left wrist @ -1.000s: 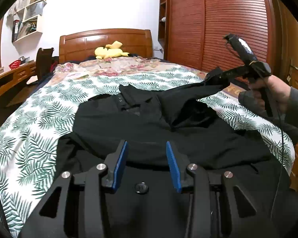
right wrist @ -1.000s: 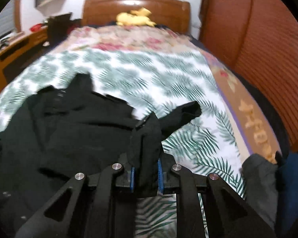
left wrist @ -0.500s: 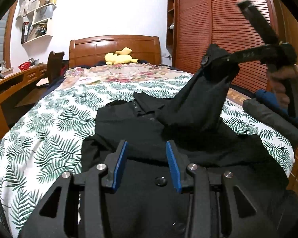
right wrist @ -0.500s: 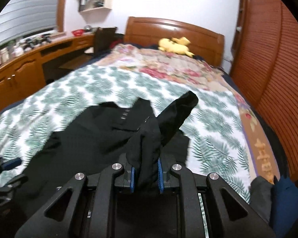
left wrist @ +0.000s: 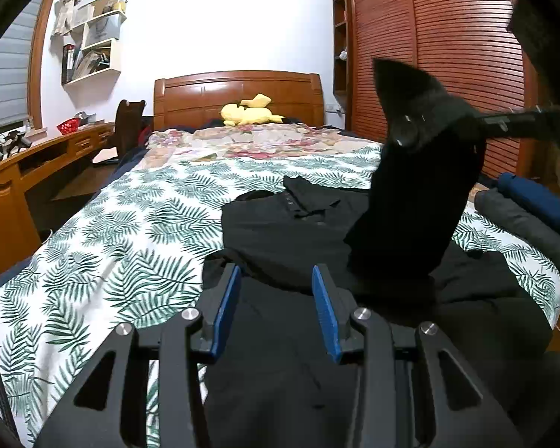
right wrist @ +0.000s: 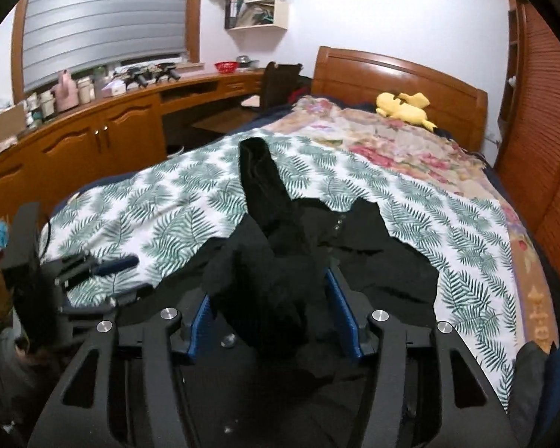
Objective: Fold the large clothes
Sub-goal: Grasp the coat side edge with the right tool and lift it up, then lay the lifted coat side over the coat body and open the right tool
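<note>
While the black garment (left wrist: 287, 231) lies spread on the leaf-print bedspread (left wrist: 130, 231) at the near end of the bed, its sleeve (right wrist: 265, 190) rises from the heap and passes between the fingers of the right gripper (right wrist: 272, 317). Those 2 blue-padded fingers (right wrist: 341, 313) have just been opening and now stand apart, the sleeve bunched loosely between them without either pad pressing it. From the left wrist view, the same sleeve (left wrist: 418, 186) hangs draped over the right gripper's tip (left wrist: 410, 127), raised above the garment's body at the right side of the bed. The left gripper (left wrist: 276, 298) hovers low over the near part of the garment, its 2 fingers (left wrist: 226, 306) partly spread with nothing pinched between them; only dark cloth shows below the gap. A yellow plush toy (left wrist: 250, 112) rests by the wooden headboard (left wrist: 239, 89). Folded dark clothes (left wrist: 522, 212) sit at the bed's right edge.
</note>
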A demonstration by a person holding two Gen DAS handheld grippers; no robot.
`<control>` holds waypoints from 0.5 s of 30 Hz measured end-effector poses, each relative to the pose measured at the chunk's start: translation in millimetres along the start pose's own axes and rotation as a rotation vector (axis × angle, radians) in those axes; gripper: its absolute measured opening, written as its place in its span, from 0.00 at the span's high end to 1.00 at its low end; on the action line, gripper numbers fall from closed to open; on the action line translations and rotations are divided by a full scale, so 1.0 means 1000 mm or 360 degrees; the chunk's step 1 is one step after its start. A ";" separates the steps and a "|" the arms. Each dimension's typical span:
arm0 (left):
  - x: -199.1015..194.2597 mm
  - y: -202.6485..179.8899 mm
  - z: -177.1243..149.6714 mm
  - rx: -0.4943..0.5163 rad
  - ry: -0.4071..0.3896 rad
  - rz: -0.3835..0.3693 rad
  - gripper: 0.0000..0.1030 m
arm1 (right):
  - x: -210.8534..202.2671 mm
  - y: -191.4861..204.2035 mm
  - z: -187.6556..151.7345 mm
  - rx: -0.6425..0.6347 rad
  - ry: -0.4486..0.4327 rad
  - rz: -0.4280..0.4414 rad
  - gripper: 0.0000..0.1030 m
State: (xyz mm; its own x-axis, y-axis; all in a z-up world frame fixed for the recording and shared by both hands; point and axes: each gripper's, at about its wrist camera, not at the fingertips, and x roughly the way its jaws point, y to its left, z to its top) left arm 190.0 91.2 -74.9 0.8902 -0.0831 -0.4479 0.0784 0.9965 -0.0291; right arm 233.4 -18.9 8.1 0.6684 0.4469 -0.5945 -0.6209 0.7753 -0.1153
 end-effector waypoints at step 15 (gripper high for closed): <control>-0.018 0.029 -0.004 -0.0068 -0.0024 0.0049 0.63 | -0.023 0.019 -0.041 0.0009 0.0022 0.0142 0.24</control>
State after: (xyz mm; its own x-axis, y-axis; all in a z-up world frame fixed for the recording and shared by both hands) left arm 174.5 121.8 -71.4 0.8986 -0.0525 -0.4356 0.0323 0.9980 -0.0537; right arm 189.2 -32.6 -12.9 0.6051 0.5081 -0.6129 -0.6752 0.7354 -0.0571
